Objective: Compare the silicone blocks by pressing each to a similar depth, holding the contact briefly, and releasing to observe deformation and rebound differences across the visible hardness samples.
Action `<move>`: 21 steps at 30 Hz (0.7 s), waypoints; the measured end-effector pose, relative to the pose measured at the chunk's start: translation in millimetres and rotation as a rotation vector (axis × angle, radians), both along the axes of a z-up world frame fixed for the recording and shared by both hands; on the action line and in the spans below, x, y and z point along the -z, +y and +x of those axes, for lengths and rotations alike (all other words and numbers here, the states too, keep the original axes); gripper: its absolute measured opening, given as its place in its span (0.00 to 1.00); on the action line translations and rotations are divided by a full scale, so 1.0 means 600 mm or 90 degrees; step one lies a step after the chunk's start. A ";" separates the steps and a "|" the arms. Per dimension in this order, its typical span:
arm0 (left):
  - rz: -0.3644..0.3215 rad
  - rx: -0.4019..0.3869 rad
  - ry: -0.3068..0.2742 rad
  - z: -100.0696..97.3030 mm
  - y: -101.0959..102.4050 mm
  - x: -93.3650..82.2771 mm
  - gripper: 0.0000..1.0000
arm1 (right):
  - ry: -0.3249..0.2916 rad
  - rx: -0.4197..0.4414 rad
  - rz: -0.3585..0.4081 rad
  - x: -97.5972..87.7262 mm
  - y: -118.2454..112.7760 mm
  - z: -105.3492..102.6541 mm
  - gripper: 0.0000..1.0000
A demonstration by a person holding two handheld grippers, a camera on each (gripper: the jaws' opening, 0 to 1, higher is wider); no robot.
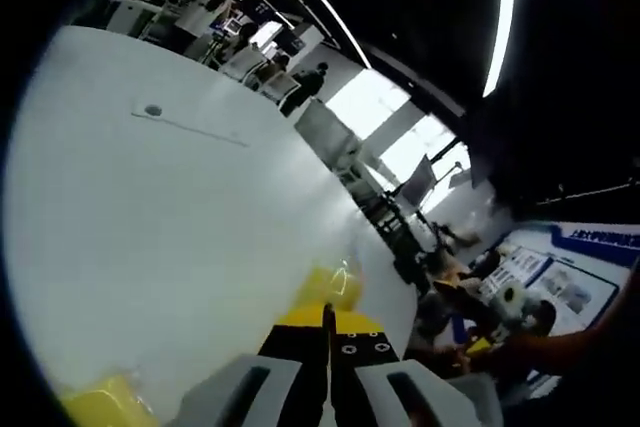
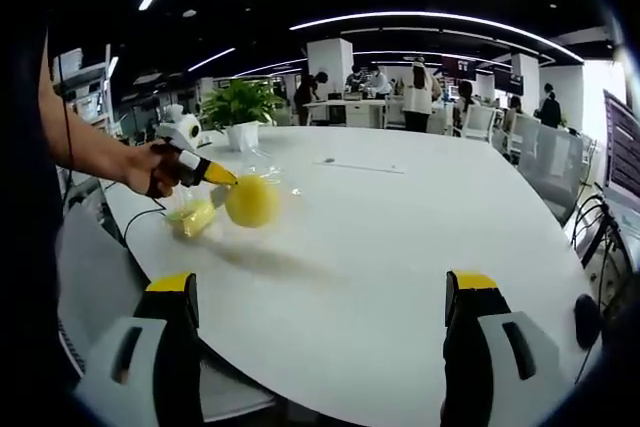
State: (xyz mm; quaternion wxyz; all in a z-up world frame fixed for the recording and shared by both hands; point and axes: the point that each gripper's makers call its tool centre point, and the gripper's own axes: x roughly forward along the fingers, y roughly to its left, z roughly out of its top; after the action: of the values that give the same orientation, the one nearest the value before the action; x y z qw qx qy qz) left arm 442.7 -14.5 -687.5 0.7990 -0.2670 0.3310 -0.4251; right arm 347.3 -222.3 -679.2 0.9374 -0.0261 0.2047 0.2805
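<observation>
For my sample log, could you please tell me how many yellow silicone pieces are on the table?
2 visible. The round yellow piece sits at the tip of the left gripper; a flatter yellow piece lies just beside it, nearer the table edge. Others could be hidden behind them.

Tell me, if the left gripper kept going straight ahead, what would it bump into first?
Probably the yellow silicone block in its clear bag, just past the shut tips of the left gripper. The right gripper view shows those tips right at it, though actual contact is unclear.

Left gripper view skims the table (image 1: 150, 247) closely — right gripper view faces it from farther back.
</observation>
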 end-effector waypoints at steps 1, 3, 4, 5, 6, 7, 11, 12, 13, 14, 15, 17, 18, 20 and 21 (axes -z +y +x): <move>-0.004 -0.001 -0.003 0.000 0.000 -0.004 0.00 | 0.001 -0.002 0.000 0.000 0.001 -0.001 0.97; -0.011 0.000 -0.010 -0.001 0.000 -0.014 0.00 | 0.001 -0.003 -0.003 0.002 0.000 -0.001 0.97; -0.013 0.000 -0.011 -0.001 0.000 -0.016 0.00 | 0.001 -0.003 -0.003 0.001 0.001 -0.001 0.97; -0.019 0.000 -0.015 -0.001 0.000 -0.023 0.00 | 0.001 -0.003 -0.002 0.000 0.001 -0.001 0.97; -0.025 0.000 -0.020 -0.001 -0.001 -0.030 0.00 | 0.000 -0.003 -0.001 -0.001 0.002 0.000 0.97; -0.031 -0.001 -0.025 0.000 0.000 -0.036 0.00 | -0.001 -0.003 0.000 -0.003 0.003 0.000 0.97; -0.057 0.000 -0.051 -0.001 -0.002 -0.075 0.00 | -0.006 -0.012 0.006 -0.015 0.013 0.003 0.97; -0.060 0.003 -0.056 -0.003 -0.003 -0.084 0.00 | -0.009 -0.015 0.009 -0.020 0.017 0.005 0.97; -0.065 0.008 -0.065 -0.005 -0.004 -0.095 0.00 | -0.011 -0.016 0.012 -0.024 0.020 0.007 0.97; -0.069 0.013 -0.075 -0.007 -0.004 -0.106 0.00 | -0.016 -0.016 0.021 -0.033 0.023 0.012 0.97; -0.072 0.015 -0.076 -0.007 -0.004 -0.113 0.00 | -0.020 -0.014 0.032 -0.040 0.026 0.016 0.97; -0.075 0.024 -0.090 -0.013 -0.006 -0.131 0.00 | -0.027 -0.012 0.055 -0.058 0.034 0.024 0.97; -0.077 0.027 -0.095 -0.016 -0.006 -0.138 0.00 | -0.033 -0.013 0.059 -0.066 0.037 0.028 0.97; -0.086 0.027 -0.108 -0.026 -0.005 -0.158 0.00 | -0.042 -0.026 0.058 -0.078 0.047 0.033 0.97; -0.091 0.029 -0.113 -0.031 -0.006 -0.167 0.00 | -0.040 -0.033 0.061 -0.084 0.054 0.034 0.97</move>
State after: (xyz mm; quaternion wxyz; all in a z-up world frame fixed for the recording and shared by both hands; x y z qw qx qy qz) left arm 424.3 -18.0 -587.3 0.7943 -0.2768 0.2335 -0.4878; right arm 367.5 -190.0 -628.8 0.9361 0.0046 0.1606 0.3128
